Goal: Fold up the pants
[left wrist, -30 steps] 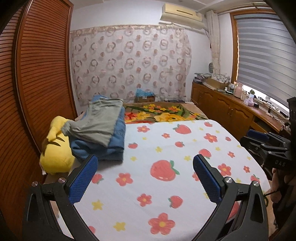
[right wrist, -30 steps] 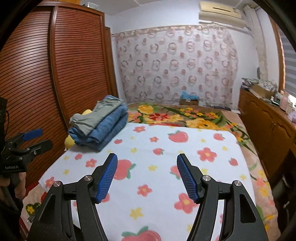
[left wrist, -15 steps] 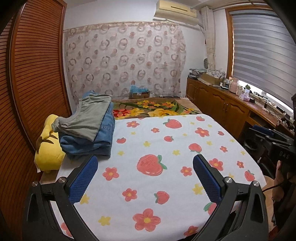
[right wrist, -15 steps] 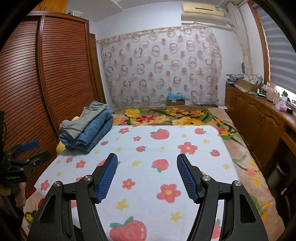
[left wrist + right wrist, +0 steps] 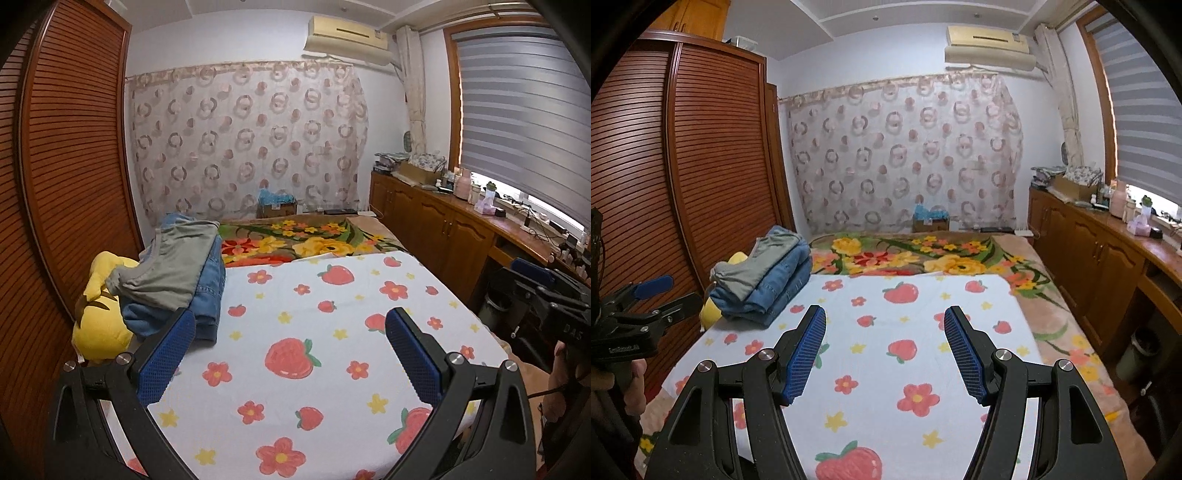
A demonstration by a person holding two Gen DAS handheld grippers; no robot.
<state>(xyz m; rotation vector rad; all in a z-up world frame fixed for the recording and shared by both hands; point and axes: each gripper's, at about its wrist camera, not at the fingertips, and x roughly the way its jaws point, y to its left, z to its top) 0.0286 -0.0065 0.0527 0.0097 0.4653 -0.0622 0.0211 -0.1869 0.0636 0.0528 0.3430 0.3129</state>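
Note:
A pile of pants lies at the bed's far left: grey-green pants (image 5: 173, 266) on top of folded blue jeans (image 5: 208, 291). It also shows in the right wrist view (image 5: 764, 280). My left gripper (image 5: 290, 328) is open and empty, above the white strawberry sheet (image 5: 332, 354), just right of the pile. My right gripper (image 5: 884, 332) is open and empty over the sheet's middle (image 5: 886, 369), well right of the pile. Each gripper shows at the other view's edge.
A yellow plush toy (image 5: 99, 332) lies left of the pile against the slatted wooden wardrobe (image 5: 66, 184). A flowered blanket (image 5: 303, 240) covers the far bed. Wooden cabinets (image 5: 443, 229) with clutter line the right wall. A bin (image 5: 1137, 354) stands by the bed's right side.
Both grippers have stayed open and empty. Both cameras have tilted up and drawn back a little, so the bed sits lower in view. The pile has not moved.

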